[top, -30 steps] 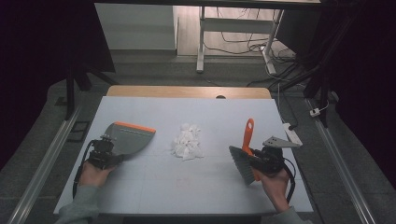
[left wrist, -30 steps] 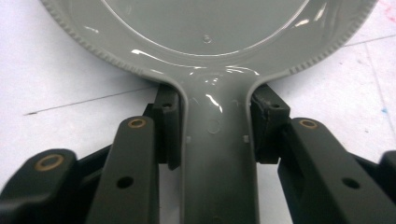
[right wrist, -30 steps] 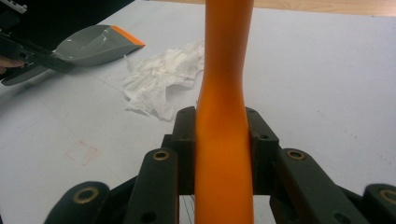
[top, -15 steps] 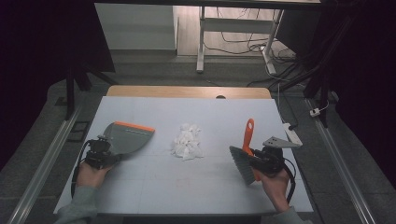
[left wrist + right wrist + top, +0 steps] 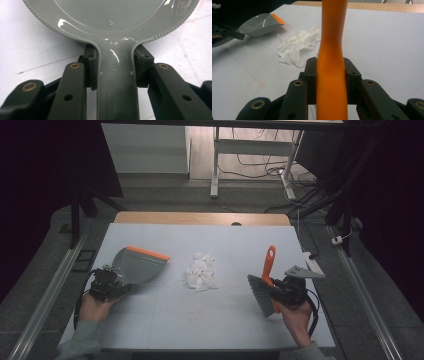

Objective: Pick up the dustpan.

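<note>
Paper scraps [image 5: 201,272] lie in a small white heap in the middle of the table [image 5: 220,320], between the two tools and touching neither. They look torn and crumpled, thin and soft like tissue. I think they weigh almost nothing, so a hard push could make them fly apart; a slow, gentle sweep should work best, and pinching them is not needed. To their left sits the grey dustpan [image 5: 137,265], its orange lip pointing toward the heap. The left gripper [image 5: 115,68] is clamped tight on the dustpan's shiny handle, which looks stiff and a bit slippery. To the right of the heap is the brush [image 5: 264,287], with dark bristles and an orange handle. The right gripper [image 5: 331,75] squeezes that handle from both sides.
</note>
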`<state>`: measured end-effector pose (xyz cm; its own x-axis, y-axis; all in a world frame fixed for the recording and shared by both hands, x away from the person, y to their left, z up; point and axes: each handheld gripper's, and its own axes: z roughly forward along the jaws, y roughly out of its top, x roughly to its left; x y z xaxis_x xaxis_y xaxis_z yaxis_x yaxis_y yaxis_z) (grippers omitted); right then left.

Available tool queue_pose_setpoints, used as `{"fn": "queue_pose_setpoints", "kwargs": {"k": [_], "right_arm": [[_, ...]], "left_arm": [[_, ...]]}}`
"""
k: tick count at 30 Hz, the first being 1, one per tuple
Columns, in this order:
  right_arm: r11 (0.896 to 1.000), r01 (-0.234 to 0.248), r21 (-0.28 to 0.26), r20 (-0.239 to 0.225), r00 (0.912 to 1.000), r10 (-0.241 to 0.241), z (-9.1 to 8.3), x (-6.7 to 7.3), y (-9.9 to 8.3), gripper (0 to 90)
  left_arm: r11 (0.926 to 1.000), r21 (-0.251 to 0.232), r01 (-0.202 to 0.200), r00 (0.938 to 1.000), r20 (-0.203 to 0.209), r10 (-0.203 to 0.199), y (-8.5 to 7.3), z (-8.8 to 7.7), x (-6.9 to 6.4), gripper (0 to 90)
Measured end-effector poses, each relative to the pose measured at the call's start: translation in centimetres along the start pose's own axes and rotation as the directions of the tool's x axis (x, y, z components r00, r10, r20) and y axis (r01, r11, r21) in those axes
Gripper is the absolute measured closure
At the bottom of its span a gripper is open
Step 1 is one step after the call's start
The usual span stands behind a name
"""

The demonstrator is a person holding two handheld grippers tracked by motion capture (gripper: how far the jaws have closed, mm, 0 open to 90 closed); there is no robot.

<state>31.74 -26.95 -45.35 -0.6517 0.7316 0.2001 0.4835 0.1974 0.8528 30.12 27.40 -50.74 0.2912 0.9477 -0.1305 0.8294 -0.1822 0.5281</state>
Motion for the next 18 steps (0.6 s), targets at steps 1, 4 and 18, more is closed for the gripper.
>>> {"fn": "queue_pose_setpoints", "kwargs": {"k": [1,4,18], "right_arm": [[1.0,0.0,-0.003,-0.001,1.0,0.0,-0.1,0.0,0.0,69.7],[1.0,0.003,-0.006,0.001,1.0,-0.003,-0.1,0.0,0.0,69.7],[1.0,0.001,-0.03,0.006,1.0,-0.001,-0.5,0.0,0.4,69.7]], "left_arm": [[1.0,-0.005,-0.007,0.9999,0.012,0.007,0.0,-0.2,0.0,62.1],[0.9995,-0.02,-0.026,0.9991,0.032,0.026,0.0,-0.7,0.2,62.1],[0.9877,-0.079,-0.135,0.9838,0.107,0.143,-0.1,-1.7,-0.4,62.0]]}}
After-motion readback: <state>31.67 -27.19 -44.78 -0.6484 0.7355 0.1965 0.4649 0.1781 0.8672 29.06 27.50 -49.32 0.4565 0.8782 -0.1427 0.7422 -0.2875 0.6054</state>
